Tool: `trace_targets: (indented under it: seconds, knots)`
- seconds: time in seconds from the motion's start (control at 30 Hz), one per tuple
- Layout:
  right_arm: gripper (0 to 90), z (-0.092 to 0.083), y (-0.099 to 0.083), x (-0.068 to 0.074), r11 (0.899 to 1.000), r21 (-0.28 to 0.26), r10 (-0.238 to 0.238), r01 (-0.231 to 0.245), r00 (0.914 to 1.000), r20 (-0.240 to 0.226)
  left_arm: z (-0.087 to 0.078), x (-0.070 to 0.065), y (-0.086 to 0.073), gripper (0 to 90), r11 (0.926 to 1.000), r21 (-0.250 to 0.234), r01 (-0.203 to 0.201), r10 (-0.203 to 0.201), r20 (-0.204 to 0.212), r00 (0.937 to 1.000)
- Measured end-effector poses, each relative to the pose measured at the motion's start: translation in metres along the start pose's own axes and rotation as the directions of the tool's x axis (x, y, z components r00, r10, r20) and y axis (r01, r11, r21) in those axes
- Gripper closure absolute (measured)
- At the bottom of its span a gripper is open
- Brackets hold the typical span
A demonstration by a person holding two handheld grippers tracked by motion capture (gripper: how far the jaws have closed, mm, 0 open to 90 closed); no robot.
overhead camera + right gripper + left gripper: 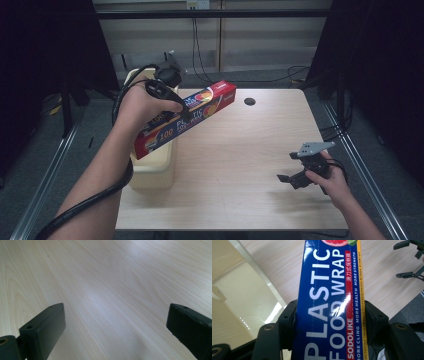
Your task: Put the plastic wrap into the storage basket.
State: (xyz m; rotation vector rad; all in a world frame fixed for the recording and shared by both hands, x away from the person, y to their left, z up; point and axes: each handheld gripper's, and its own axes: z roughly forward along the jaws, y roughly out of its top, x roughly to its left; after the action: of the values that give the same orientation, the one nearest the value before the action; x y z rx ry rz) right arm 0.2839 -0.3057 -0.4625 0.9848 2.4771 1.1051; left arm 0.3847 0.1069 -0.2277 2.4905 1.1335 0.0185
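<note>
A long blue and red box of plastic food wrap (186,116) hangs tilted above the table's left side, its lower end over a cream bin (152,172). My left gripper (177,102) is shut on the box across its width, and in the left gripper view the black jaws press both long sides of the box (329,307). My right gripper (289,171) rests low over the table near the right front edge. Its jaws stand wide apart over bare wood (112,297) with nothing between them.
The light wooden table (240,160) has a round cable hole (249,101) near its back edge. The cream bin stands at the table's left edge. Dark curtains flank both sides, and cables trail on the floor behind the table.
</note>
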Motion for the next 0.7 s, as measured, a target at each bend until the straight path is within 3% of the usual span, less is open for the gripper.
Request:
trace_targets:
  seconds: [0.53, 0.7]
  knots:
    - [2.0, 0.001, 0.0, 0.0, 1.0, 0.004, 0.002, -0.002, 1.0, 0.0, -0.014, 0.011, -0.014, 40.3, 0.9977, -0.009, 0.068, -0.068, -0.019, 0.9975]
    - [2.0, 0.002, 0.0, 0.001, 1.0, 0.007, 0.002, -0.001, 1.0, -0.008, -0.017, 0.014, -0.018, 40.4, 0.9976, -0.008, 0.068, -0.069, -0.024, 0.9973]
